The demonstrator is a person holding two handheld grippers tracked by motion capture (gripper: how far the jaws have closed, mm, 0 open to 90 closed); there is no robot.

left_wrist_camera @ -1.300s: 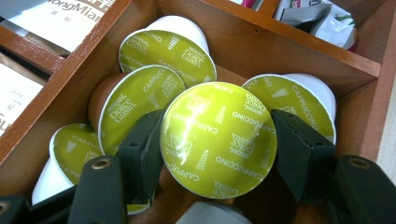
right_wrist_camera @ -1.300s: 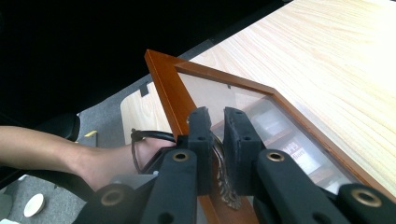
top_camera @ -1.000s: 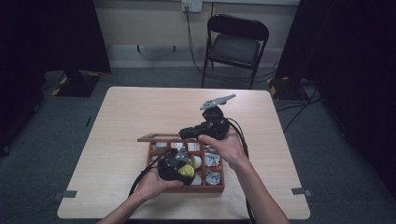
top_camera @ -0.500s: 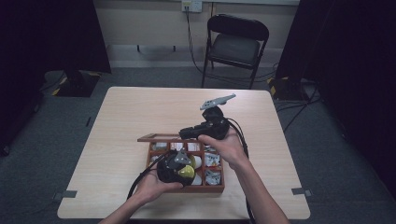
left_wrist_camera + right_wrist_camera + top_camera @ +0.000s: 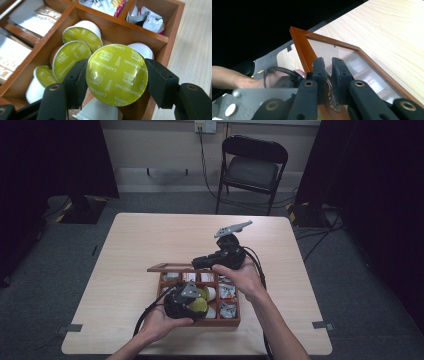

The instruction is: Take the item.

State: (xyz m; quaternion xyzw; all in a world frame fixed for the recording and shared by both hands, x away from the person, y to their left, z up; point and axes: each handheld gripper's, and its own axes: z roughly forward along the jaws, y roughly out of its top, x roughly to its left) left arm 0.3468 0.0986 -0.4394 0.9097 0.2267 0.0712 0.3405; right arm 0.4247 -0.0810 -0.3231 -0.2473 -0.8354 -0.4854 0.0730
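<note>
Capsule (image 5: pixel 117 74) stays clamped in left gripper (image 5: pixel 116 80), barely moved.

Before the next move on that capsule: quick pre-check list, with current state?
1. Left gripper shut on the green-lidded capsule, jaws on both sides of its rim: ok.
2. Capsule clear of the other capsules in its compartment: cannot tell, one lies right under it.
3. Right gripper shut on the lid's metal handle: ok.
4. Glass lid held up off the wooden box: ok.
5. Bare tabletop beside the box for set-down: ok.
</note>
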